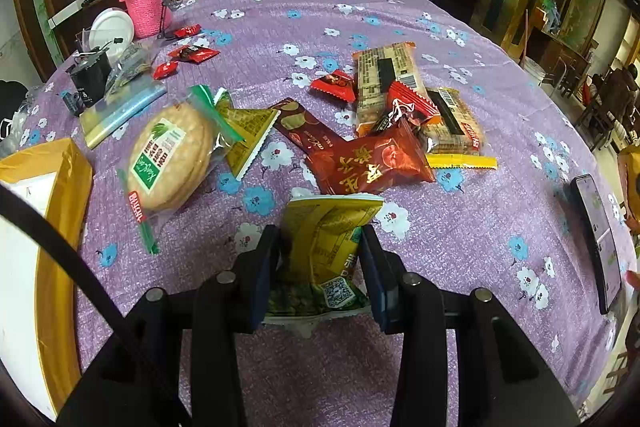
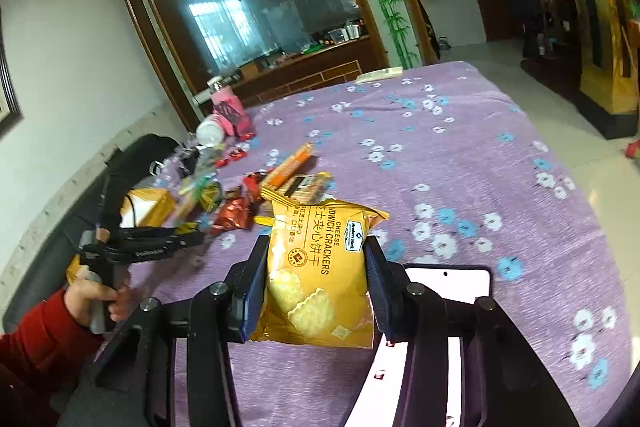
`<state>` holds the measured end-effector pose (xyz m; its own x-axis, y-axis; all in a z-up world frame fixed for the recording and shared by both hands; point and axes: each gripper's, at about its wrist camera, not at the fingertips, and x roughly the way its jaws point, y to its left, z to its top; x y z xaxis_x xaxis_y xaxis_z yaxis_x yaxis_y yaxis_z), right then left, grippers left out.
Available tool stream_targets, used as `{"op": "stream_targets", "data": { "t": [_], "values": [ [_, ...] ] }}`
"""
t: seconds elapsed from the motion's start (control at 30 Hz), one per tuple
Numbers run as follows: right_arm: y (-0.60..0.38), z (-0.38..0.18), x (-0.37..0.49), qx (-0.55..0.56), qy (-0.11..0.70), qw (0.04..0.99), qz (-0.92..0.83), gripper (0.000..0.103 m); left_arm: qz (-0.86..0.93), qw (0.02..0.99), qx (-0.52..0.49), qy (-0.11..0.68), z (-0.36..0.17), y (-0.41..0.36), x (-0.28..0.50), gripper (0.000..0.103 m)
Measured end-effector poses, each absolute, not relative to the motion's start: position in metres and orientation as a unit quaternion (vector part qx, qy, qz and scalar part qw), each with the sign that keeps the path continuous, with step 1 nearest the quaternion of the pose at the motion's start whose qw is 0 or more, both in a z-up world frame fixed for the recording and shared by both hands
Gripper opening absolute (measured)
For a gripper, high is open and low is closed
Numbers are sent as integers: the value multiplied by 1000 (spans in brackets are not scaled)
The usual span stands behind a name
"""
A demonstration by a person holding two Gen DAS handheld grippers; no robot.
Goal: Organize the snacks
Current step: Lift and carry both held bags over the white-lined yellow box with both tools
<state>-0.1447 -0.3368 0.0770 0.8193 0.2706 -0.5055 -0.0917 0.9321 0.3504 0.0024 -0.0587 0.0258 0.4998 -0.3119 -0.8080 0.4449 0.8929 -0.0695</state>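
Note:
My left gripper (image 1: 320, 239) is shut on a yellow-green snack packet (image 1: 324, 251), held just above the purple flowered tablecloth (image 1: 460, 259). Ahead of it lie a red packet (image 1: 372, 163), a round cracker pack (image 1: 172, 159), a yellow triangular packet (image 1: 244, 131), long biscuit bars (image 1: 384, 83) and small red candies (image 1: 192, 54). My right gripper (image 2: 316, 247) is shut on a yellow cheese sandwich cracker bag (image 2: 316, 275), lifted above the table. The left gripper (image 2: 160, 243) shows at left in the right wrist view, near the snack pile (image 2: 256, 195).
A yellow-rimmed box (image 1: 60, 195) stands at the left edge. A pink knitted jar (image 1: 142, 1), a white lid (image 1: 112, 29) and black items (image 1: 90, 77) stand at the far left. A phone (image 1: 598, 239) lies at the right; it also shows under my right gripper (image 2: 448, 283).

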Motion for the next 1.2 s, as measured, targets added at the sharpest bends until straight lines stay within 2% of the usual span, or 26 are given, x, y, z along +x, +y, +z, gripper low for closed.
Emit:
{"op": "stream_targets", "data": {
  "t": [0.5,0.87,1.2],
  "values": [
    [-330,55,-142,127,318,936,85,45,-216,866,70,445,31,-54,-1,42],
    [-314,86,-143,80,302,946,90,45,-207,880,49,424,61,-25,-11,42],
    [-251,126,-106,36,292,944,147,45,-158,902,17,401,100,45,-27,42]
  ]
}}
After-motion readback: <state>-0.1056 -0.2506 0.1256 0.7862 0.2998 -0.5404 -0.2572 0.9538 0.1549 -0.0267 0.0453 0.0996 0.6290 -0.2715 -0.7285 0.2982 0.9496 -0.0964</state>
